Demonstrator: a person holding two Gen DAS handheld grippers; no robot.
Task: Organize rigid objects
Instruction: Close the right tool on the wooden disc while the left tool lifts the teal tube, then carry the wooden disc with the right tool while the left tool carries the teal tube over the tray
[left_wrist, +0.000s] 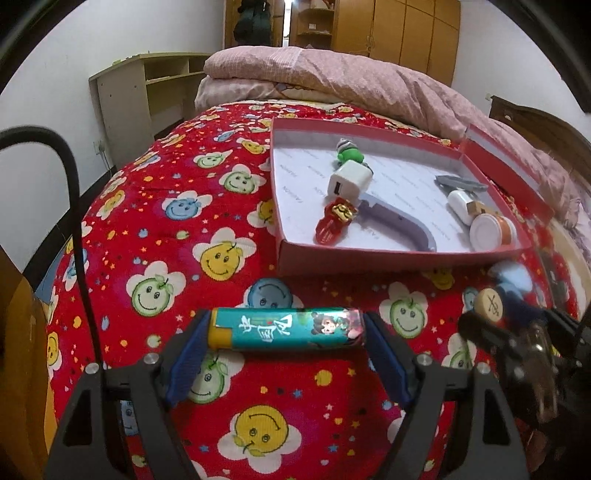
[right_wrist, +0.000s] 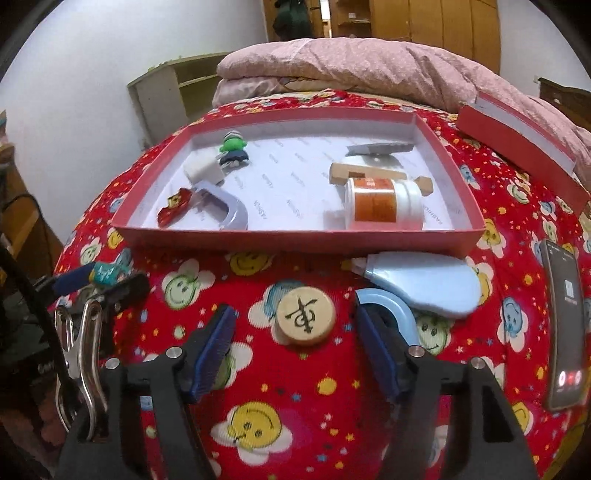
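The left gripper (left_wrist: 286, 330) clamps the lighter (left_wrist: 287, 328) end to end, long axis crosswise. The right gripper (right_wrist: 295, 341) brackets the wooden chess disc (right_wrist: 306, 315) with its pads clear of it (nothing held). The red box (right_wrist: 295, 238) lies just ahead of both.

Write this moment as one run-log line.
left gripper: shut on lighter | right gripper: open around wooden chess piece | red box: part-filled
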